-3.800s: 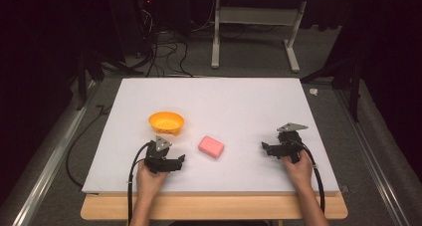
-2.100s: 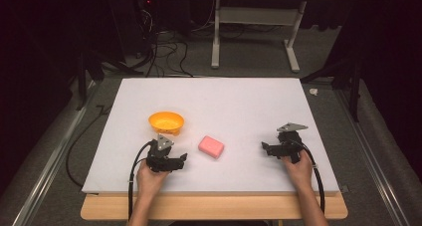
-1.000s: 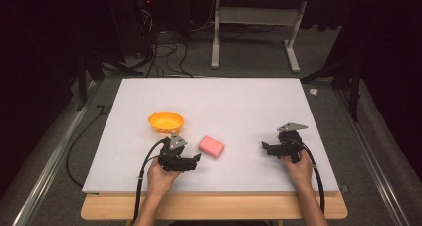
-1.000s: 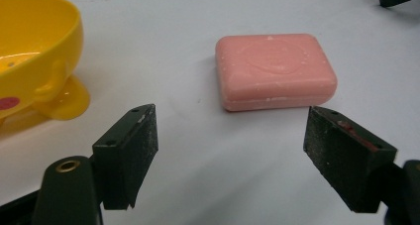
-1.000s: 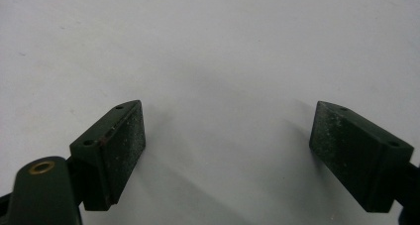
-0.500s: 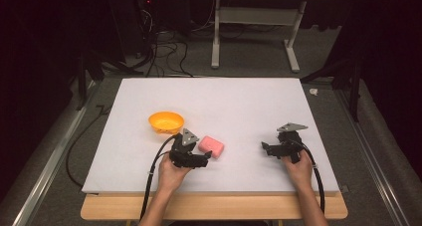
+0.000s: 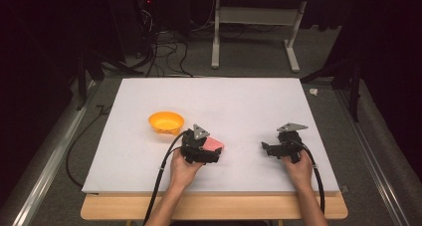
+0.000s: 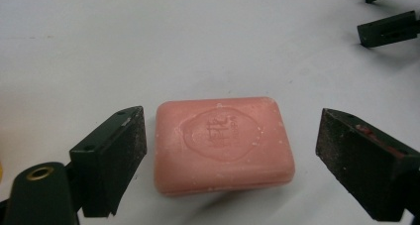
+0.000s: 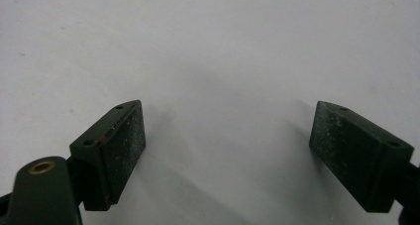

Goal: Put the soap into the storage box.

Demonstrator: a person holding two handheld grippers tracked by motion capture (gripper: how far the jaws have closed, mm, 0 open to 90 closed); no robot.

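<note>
1. A pink soap bar (image 8: 223, 143) lies flat on the white counter (image 7: 239, 101), not yet gripped or lifted; any grasp is yet to come.
2. The left hand-held gripper (image 8: 230, 158) straddles the soap with jaws spread wide. One jaw sits just beside the bar's end; the other stands clear of the far end.
3. An orange bowl (image 7: 166, 122) sits near the soap, empty as far as can be seen.
4. The right hand-held gripper (image 9: 228, 155) rests well apart, jaws wide over bare counter, holding nothing.
</note>
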